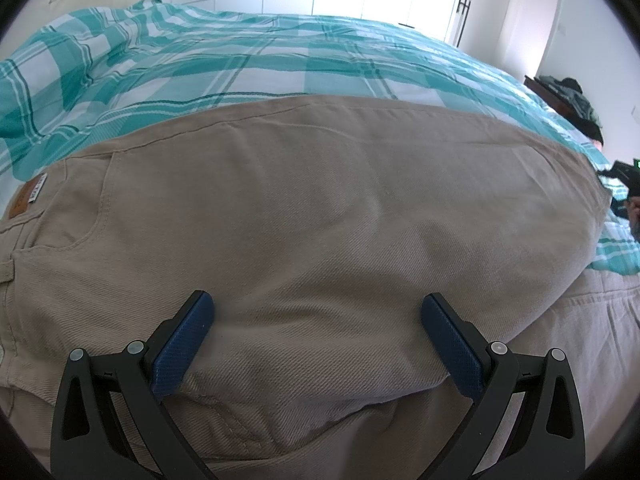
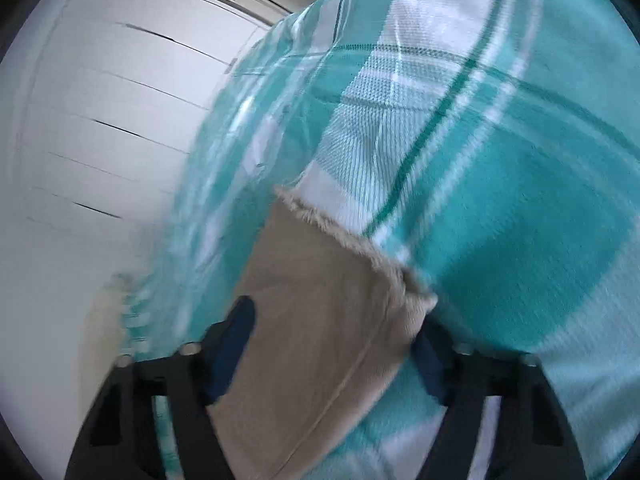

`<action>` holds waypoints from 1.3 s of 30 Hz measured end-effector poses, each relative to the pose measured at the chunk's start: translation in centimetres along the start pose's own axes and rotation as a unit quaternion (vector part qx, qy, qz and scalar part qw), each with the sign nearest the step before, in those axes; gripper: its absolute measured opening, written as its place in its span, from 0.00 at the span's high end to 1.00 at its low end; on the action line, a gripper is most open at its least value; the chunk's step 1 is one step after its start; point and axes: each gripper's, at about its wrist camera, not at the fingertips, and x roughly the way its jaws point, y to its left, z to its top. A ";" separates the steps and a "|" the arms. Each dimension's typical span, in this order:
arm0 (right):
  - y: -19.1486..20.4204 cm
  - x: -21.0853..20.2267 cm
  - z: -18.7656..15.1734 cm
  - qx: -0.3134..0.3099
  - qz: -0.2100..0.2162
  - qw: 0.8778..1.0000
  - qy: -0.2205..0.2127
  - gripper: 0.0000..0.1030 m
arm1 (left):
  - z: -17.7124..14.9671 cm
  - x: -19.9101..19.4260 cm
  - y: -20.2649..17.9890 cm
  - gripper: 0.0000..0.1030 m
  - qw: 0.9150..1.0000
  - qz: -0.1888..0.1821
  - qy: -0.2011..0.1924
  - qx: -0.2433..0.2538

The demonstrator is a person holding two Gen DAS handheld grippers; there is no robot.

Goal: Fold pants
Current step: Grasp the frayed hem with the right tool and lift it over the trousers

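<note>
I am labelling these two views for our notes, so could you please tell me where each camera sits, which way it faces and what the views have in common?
Left wrist: sits on the left gripper, looking down and across the tan pants on the checked bedspread toward white wardrobe doors; its own open jaws show, and the other gripper at the right edge.
Right wrist: sits on the right gripper, tilted and blurred, looking at the frayed pant hem; its jaws straddle the leg.
Shared: pants, bedspread, wardrobe doors.
</note>
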 end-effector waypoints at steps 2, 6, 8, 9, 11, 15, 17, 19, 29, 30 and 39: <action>1.4 1.2 -0.2 -0.032 -0.060 0.998 -0.017 0.67 | 0.0 0.0 0.0 0.01 1.000 0.000 0.000 0.000; 4.4 1.4 -1.7 -0.083 -0.070 0.994 -0.007 0.95 | 0.0 0.0 0.0 0.01 1.000 -0.001 0.000 0.000; 7.9 0.0 -3.5 -0.144 -0.012 0.989 0.012 0.95 | -0.1 0.0 0.0 0.01 1.000 -0.001 -0.001 0.000; 9.4 -1.0 -4.7 -0.175 0.019 0.984 0.026 0.95 | -0.1 0.0 0.0 0.01 1.000 0.000 -0.001 0.000; 13.6 -4.4 -8.4 -0.271 0.092 0.956 0.071 0.95 | -0.1 0.0 0.0 0.01 1.000 0.000 0.000 0.000; 17.8 -12.0 -16.6 -0.463 0.147 0.862 0.145 0.95 | -0.1 0.0 -0.1 0.01 1.000 0.003 0.002 0.002; 16.7 -15.9 -19.8 -0.522 0.140 0.823 0.176 0.95 | -0.1 0.1 -0.2 0.01 1.000 0.005 0.003 0.003; 13.4 -18.8 -21.0 -0.542 0.110 0.811 0.193 0.95 | -0.1 0.1 -0.2 0.01 1.000 0.007 0.005 0.004; -0.7 -18.6 -17.8 -0.451 -0.077 0.870 0.185 0.85 | 0.6 0.1 -0.3 0.01 0.999 0.011 0.029 0.008; -0.4 -18.4 -18.3 -0.453 -0.077 0.868 0.190 0.81 | 0.6 0.1 -0.2 0.01 0.999 0.009 0.032 0.006; -2.8 -23.7 -12.6 -0.466 -0.277 0.837 0.070 0.06 | 0.7 -2.8 -0.5 0.01 0.997 0.011 0.073 -0.001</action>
